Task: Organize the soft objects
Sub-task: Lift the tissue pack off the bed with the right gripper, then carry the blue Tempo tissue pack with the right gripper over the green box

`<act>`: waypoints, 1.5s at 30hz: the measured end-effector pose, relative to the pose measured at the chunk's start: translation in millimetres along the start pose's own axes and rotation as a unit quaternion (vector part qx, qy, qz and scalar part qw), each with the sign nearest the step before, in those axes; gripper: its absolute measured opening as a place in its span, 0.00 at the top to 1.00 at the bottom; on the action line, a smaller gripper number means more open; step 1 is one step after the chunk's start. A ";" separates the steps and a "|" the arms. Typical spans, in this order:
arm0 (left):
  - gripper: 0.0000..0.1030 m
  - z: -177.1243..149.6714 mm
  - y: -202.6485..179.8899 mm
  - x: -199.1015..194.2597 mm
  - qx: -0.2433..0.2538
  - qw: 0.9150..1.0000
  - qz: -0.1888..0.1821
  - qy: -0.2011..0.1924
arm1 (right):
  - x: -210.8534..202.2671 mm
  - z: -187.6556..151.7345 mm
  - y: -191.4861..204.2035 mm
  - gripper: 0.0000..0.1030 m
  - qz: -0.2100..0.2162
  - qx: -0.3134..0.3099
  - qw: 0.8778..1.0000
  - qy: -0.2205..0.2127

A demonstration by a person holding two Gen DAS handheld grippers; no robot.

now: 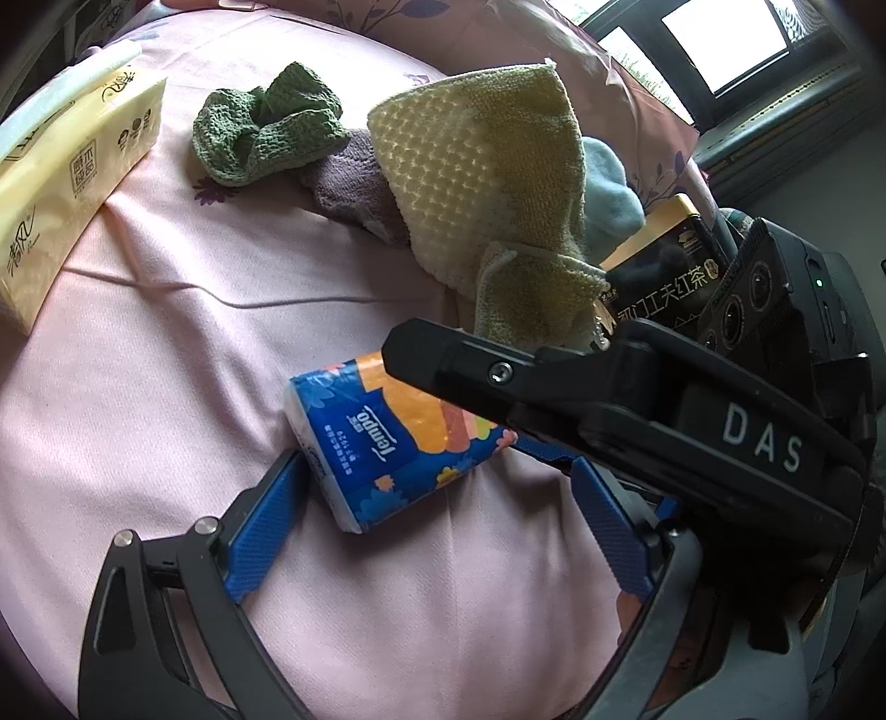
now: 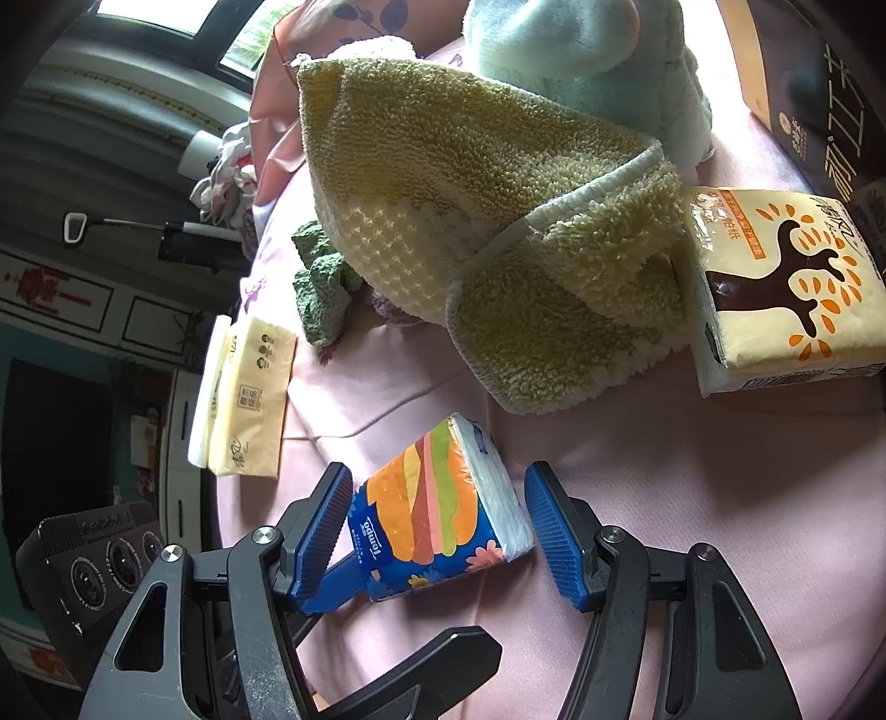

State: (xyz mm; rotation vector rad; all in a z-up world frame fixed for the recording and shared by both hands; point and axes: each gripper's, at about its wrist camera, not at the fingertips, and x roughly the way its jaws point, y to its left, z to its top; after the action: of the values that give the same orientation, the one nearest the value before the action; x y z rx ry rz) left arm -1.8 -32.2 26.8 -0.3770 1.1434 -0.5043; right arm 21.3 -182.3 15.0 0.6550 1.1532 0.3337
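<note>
A blue and orange Tempo tissue pack (image 1: 387,443) lies on the pink bedsheet (image 1: 166,387). My left gripper (image 1: 443,515) is open with the pack between its blue fingers (image 1: 266,526), the left one touching the pack's end. My right gripper (image 2: 437,531) is open around the same pack (image 2: 437,515) from the other side; its body crosses the left wrist view. Behind lie a yellow towel (image 1: 482,160), a green cloth (image 1: 266,122), a purple cloth (image 1: 354,188) and a light blue soft thing (image 1: 609,188).
A pale yellow tissue pack (image 1: 72,188) lies at the far left. Another yellow tissue pack with a brown tree print (image 2: 786,288) and a dark tea box (image 1: 664,277) lie at the right. A flowered pillow (image 1: 498,33) and a window (image 1: 720,39) are behind.
</note>
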 end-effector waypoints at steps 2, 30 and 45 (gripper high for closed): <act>0.07 -0.2 0.1 0.0 -0.002 1.000 0.002 -0.002 | 0.1 0.2 0.1 0.36 0.001 0.000 1.000 0.000; 0.55 -0.8 -16.7 -26.8 0.046 0.997 0.034 -0.058 | -16.9 -8.3 29.0 0.36 -0.053 -0.068 0.996 -0.035; 0.55 -18.8 -155.0 -79.2 0.213 0.960 -0.052 -0.175 | -194.1 -39.8 35.7 0.36 -0.072 -0.124 0.946 -0.290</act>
State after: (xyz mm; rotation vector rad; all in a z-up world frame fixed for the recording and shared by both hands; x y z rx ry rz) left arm -73.8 -116.9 162.1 -0.1413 0.6516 -0.7280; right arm -87.1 -251.7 169.9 0.4005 0.5758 0.1395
